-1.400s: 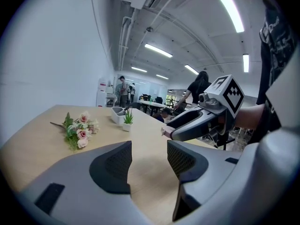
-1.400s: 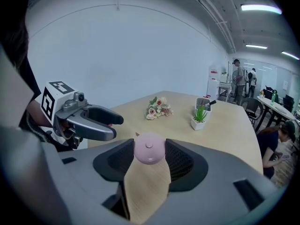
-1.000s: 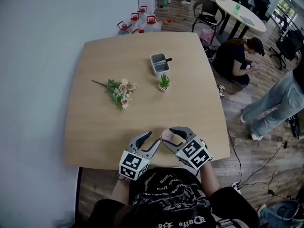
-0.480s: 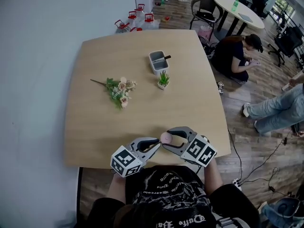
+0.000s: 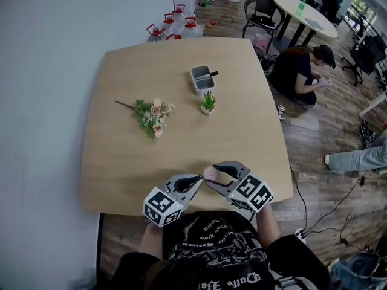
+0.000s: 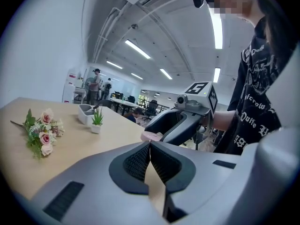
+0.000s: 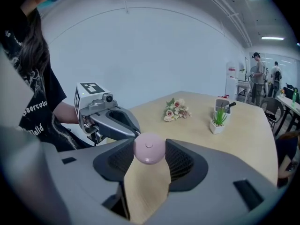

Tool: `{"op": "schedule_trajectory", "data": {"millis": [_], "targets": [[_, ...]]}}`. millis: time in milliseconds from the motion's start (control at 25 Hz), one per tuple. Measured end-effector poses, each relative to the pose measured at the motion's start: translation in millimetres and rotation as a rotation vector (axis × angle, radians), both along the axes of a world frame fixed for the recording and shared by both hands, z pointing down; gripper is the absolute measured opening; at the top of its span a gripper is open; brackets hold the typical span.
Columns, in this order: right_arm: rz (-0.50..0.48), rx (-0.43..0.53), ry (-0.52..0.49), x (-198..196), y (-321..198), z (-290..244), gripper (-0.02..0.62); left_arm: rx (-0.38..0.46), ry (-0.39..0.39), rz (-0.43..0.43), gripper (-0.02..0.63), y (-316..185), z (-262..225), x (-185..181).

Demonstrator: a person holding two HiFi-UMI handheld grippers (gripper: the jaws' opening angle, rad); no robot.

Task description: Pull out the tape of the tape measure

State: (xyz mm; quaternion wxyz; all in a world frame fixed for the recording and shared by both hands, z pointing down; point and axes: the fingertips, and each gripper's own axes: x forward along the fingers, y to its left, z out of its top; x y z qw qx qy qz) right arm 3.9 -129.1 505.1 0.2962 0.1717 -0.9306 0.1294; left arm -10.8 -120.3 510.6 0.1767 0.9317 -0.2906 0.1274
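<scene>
A small round pink tape measure [image 5: 210, 173] [image 7: 149, 148] sits between the pads of my right gripper [image 5: 212, 176] [image 7: 149, 157], which is shut on it near the table's front edge. My left gripper [image 5: 198, 182] [image 6: 150, 143] comes in from the left with its jaws shut, pad against pad. Its tips meet the left side of the tape measure [image 6: 151, 136], as the right gripper view shows of the left gripper [image 7: 133, 131]. No pulled-out tape shows. Whether the tape's end is pinched between the left pads is hidden.
On the wooden table [image 5: 121, 162] lie a bunch of artificial flowers [image 5: 153, 116], a small potted plant [image 5: 208, 104] and a grey box [image 5: 202, 80] with a pen. A person [image 5: 300, 71] sits on the floor at the right. Water jugs [image 5: 172, 26] stand behind the table.
My left gripper turned its tips toward the tape measure, moved up to it and shut its jaws. The right gripper has kept hold of the tape measure in about the same place.
</scene>
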Motion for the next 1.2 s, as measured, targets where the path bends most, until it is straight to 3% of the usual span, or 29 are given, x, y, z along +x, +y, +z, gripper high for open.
{"op": "schedule_trajectory", "data": {"millis": [560, 1200], "targets": [[0.121, -0.031, 0.048, 34.9, -17.1, 15.9, 0.225, -0.050, 0.008, -0.095, 0.009, -6.6, 11.2, -28.7], [0.152, -0.042, 0.074, 39.7, -12.8, 24.9, 0.225, -0.097, 0.001, -0.139, 0.009, -2.7, 24.3, -44.9]]}}
